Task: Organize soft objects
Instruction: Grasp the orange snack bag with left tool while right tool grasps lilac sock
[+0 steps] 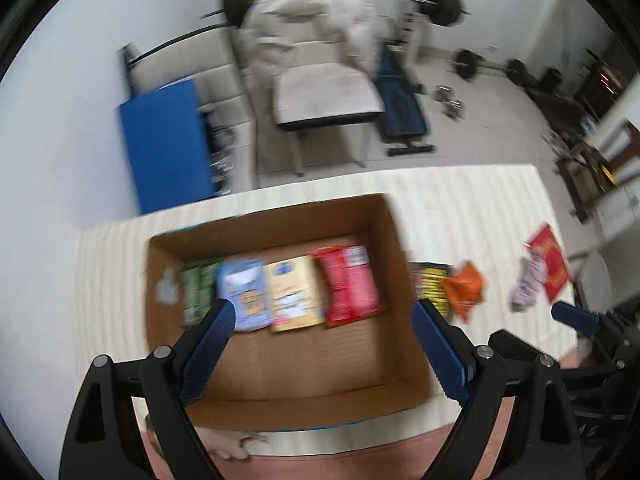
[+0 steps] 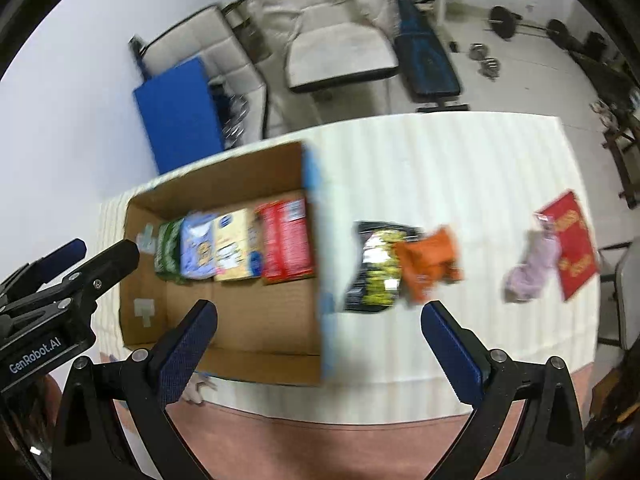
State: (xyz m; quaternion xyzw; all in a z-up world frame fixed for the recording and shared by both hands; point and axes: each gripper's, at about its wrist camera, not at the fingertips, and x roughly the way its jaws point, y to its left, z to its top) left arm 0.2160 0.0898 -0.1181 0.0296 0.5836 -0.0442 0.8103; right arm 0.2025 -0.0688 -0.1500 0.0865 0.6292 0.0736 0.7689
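Note:
An open cardboard box (image 1: 280,360) (image 2: 256,336) sits on the white table (image 1: 472,208) (image 2: 440,168). In it lie a green pack (image 1: 196,288) (image 2: 168,248), a pale blue pack (image 1: 246,292) (image 2: 198,246), a cream pack (image 1: 294,292) (image 2: 236,246) and a red pack (image 1: 350,284) (image 2: 286,240), side by side. To the box's right lie a black-and-yellow bag (image 2: 376,268) (image 1: 432,280), an orange bag (image 2: 430,262) (image 1: 464,288), a lilac soft item (image 2: 530,268) (image 1: 528,284) and a red packet (image 2: 572,240) (image 1: 550,260). My left gripper (image 1: 322,320) is open and empty above the box. My right gripper (image 2: 320,316) is open and empty above the box's right wall.
Behind the table stand a white chair (image 1: 320,80), a blue panel (image 1: 168,144) and a weight bench with barbells (image 1: 400,100). The floor at the back right holds weights (image 2: 504,20). The table's near edge (image 2: 360,412) runs just below the box.

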